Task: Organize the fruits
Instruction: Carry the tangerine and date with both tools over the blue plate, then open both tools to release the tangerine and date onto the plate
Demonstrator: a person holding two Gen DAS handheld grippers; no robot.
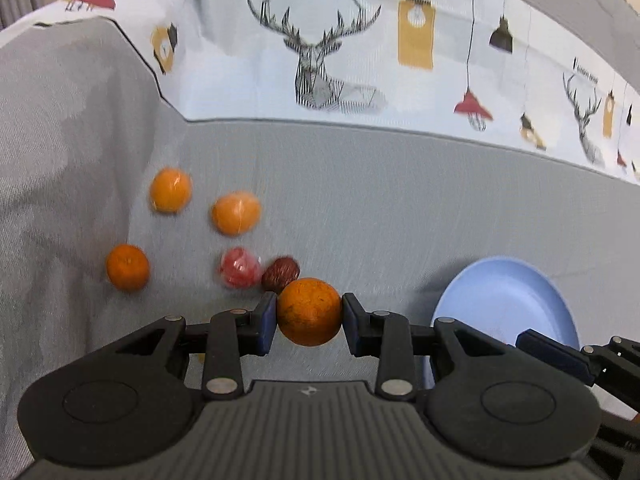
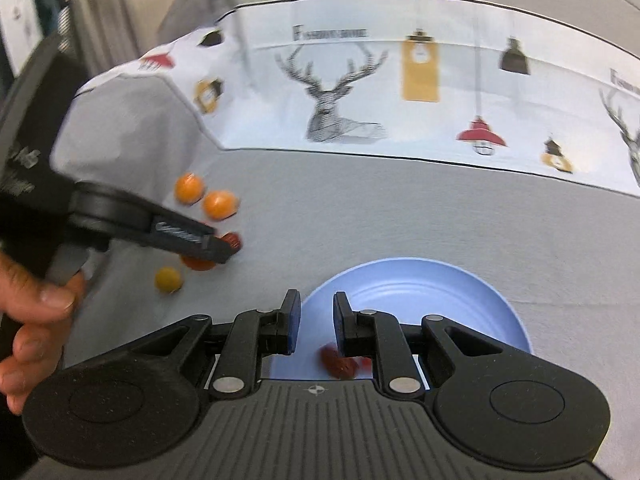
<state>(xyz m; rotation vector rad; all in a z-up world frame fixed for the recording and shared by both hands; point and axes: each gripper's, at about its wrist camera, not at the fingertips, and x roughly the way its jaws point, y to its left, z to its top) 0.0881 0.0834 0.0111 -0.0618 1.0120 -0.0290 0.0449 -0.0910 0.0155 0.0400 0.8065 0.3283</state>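
orange (image 1: 309,311), round and with no long axis to speak of, sits pinched between the two blue pads of the left tongs (image 1: 309,314), clear of the grey tabletop (image 1: 400,208). the blue plate (image 1: 504,300) lies to the right of the held orange and a little nearer the camera in the left wrist view, so the likely next move is a sideways carry to the right. the right tongs (image 2: 316,312) hang directly above the near rim of the same blue plate (image 2: 440,284), pressed to their narrowest and pinching nothing; small red fruit (image 2: 338,362) rests on the plate beneath them. the right hand is the nearer to the plate, but the left holds the fruit. loose oranges (image 1: 170,195) (image 1: 236,213) (image 1: 127,267), a pink-red fruit (image 1: 239,267) and a dark red fruit (image 1: 281,274) remain on the tabletop to the left of and beyond the held orange, well apart from the plate. judged risk: the right tongs crowd the plate's near edge where the orange would arrive.
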